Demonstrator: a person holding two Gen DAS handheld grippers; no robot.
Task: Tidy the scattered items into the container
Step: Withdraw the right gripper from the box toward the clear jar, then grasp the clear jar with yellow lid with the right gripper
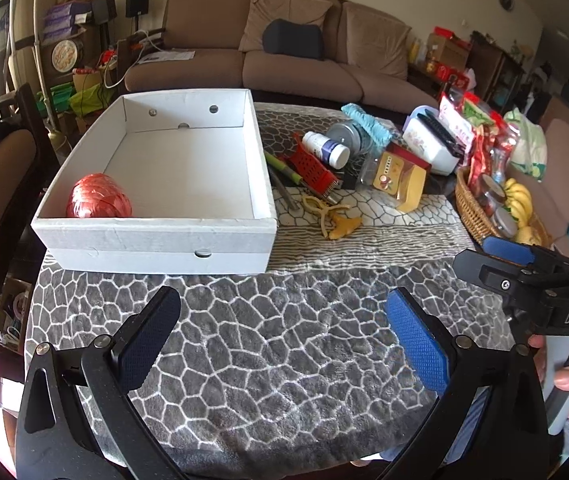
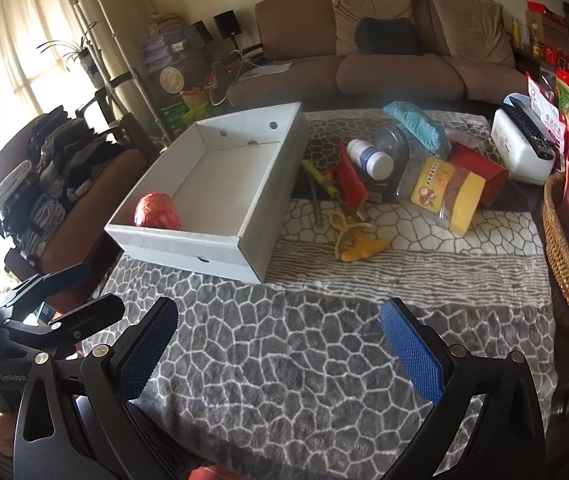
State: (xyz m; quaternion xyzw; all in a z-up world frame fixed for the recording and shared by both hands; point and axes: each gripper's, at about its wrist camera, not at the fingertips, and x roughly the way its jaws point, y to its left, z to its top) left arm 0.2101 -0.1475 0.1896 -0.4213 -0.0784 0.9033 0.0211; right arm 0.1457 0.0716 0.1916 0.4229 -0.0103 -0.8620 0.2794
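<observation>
both grippers' fingers (image 1: 152,340) spread — one red ball (image 1: 98,196) in one box (image 1: 156,236).

The box wall (image 1: 152,230) hid the red ball's (image 1: 98,200) lower part. The wicker basket (image 2: 564,256) ran off the right edge, its jar labels unreadable.

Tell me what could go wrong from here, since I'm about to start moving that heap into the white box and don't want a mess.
The white pill bottle lies on its side atop the red grater; lifting either may send the bottle rolling.
The items overlap tightly, so a wide-open right tool could catch a neighbour such as the yellow-lidded jar.
The red ribbon ball sits loose in the white box; nudging the box may make it roll.
</observation>
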